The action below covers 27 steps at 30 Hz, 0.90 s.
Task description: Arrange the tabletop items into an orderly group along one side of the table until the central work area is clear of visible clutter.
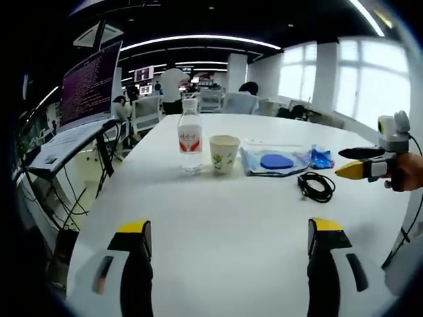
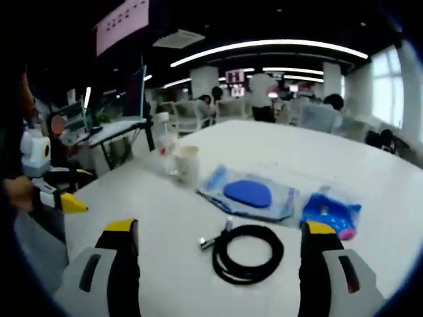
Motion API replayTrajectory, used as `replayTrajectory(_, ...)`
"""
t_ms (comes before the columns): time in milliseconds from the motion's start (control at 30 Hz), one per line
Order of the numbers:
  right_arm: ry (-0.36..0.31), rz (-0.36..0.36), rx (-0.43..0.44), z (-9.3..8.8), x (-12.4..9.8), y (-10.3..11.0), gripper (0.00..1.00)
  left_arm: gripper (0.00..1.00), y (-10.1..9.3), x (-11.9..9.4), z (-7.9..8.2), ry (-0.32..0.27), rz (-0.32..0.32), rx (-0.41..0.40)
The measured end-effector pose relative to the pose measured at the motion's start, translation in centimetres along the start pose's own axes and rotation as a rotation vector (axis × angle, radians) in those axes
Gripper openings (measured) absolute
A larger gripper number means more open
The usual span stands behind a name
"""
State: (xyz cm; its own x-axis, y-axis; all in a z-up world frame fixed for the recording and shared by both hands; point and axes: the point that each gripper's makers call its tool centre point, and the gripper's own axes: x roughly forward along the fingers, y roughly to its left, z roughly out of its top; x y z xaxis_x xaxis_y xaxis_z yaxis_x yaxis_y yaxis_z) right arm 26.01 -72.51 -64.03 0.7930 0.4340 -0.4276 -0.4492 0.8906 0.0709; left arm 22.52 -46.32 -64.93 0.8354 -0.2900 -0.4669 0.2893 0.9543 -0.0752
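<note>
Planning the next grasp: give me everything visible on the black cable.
The black cable is a thin, rubbery-looking cord wound into a flat, roughly round coil with a short silver metal plug sticking out at one side. It lies loose on the white table, just ahead of the right gripper, between that gripper's open jaws in the right gripper view. It sits near the edge of the clear plastic bag holding a blue piece, apart from it. In the left gripper view the cable appears beside that bag. Nothing grips it.
</note>
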Motion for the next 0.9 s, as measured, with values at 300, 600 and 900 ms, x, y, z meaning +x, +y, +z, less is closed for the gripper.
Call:
replayTrajectory(300,-0.036,-0.048,0.024,-2.1,-6.6,1.0,1.00,1.00,-1.4,-1.5,0.2,-0.026,-0.045,0.045)
replayTrajectory(600,-0.070,-0.126,0.045,-3.6,-12.7,2.5,1.00,1.00,-2.6,-3.7,0.0,-0.058,-0.077,0.104)
replayTrajectory(900,-0.125,-0.180,0.016,-2.3,-15.3,2.7,1.00,1.00,-3.3,-5.0,-0.3,-0.071,-0.093,0.116)
